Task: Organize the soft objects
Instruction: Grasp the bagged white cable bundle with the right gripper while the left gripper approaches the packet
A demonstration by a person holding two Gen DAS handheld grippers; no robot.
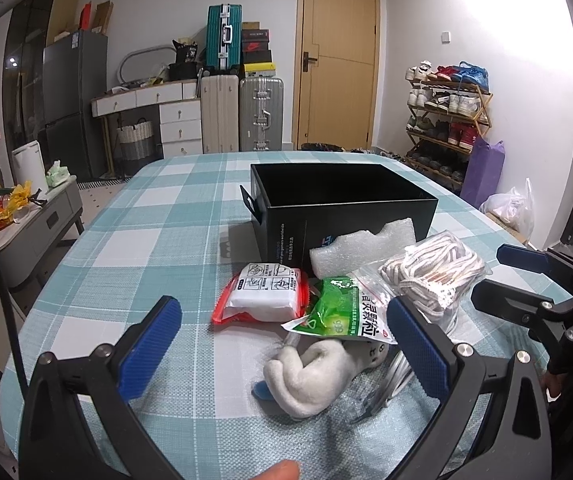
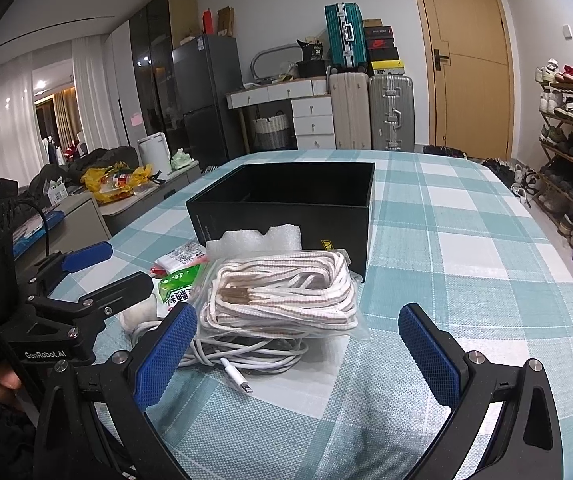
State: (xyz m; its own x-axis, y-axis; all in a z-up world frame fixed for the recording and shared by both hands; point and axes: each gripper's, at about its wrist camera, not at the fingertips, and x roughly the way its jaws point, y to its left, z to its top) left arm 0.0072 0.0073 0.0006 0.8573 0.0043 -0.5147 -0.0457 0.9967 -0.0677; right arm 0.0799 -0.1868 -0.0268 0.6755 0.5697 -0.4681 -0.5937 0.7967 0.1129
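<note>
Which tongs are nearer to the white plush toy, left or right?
Left. The left tongs hang open right over the white plush toy; the right tongs are open beside it, before the bag of laces.

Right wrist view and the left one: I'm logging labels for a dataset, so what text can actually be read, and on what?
"GenRobot.AI": on the left hand-held gripper body, right wrist view.
"999": on the green packet.
Large Chinese characters on the green packet's white band: visible, but I cannot transcribe them reliably.
Red-edged packet: pictograms and print, too small.
Black box: side print, too small.
Gripper's small white label: blurred.
</note>
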